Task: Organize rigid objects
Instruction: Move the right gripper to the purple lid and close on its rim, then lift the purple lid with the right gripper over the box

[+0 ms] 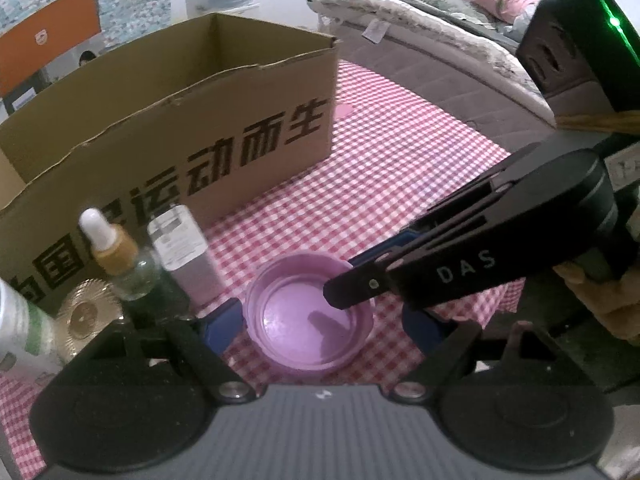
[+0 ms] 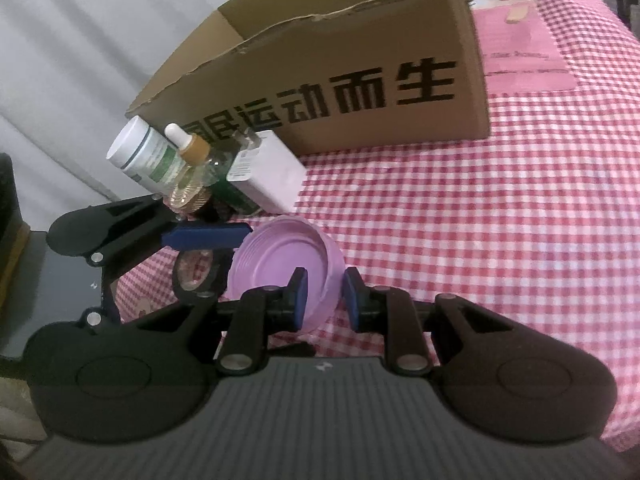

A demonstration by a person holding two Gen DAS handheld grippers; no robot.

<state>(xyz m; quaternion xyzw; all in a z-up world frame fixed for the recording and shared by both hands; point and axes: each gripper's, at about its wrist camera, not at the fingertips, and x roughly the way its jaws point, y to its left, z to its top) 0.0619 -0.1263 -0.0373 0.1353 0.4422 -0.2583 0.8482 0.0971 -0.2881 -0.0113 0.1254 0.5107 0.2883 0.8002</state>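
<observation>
A shallow purple plastic lid (image 1: 310,316) lies open side up on the red checked cloth (image 1: 380,168). My left gripper (image 1: 320,320) is open, its blue pads on either side of the lid. My right gripper (image 2: 324,300) straddles the lid's rim (image 2: 288,260), one pad inside and one outside, with a small gap showing; it also shows in the left wrist view (image 1: 348,288). An open cardboard box (image 1: 168,128) with black characters stands behind; it also shows in the right wrist view (image 2: 340,76).
Beside the box stand a dropper bottle (image 1: 116,256), a white charger (image 1: 182,256), a white and green bottle (image 2: 144,156) and a gold ribbed lid (image 1: 86,314). A black tape roll (image 2: 196,270) lies near the left gripper. A bed (image 1: 432,40) lies beyond the table.
</observation>
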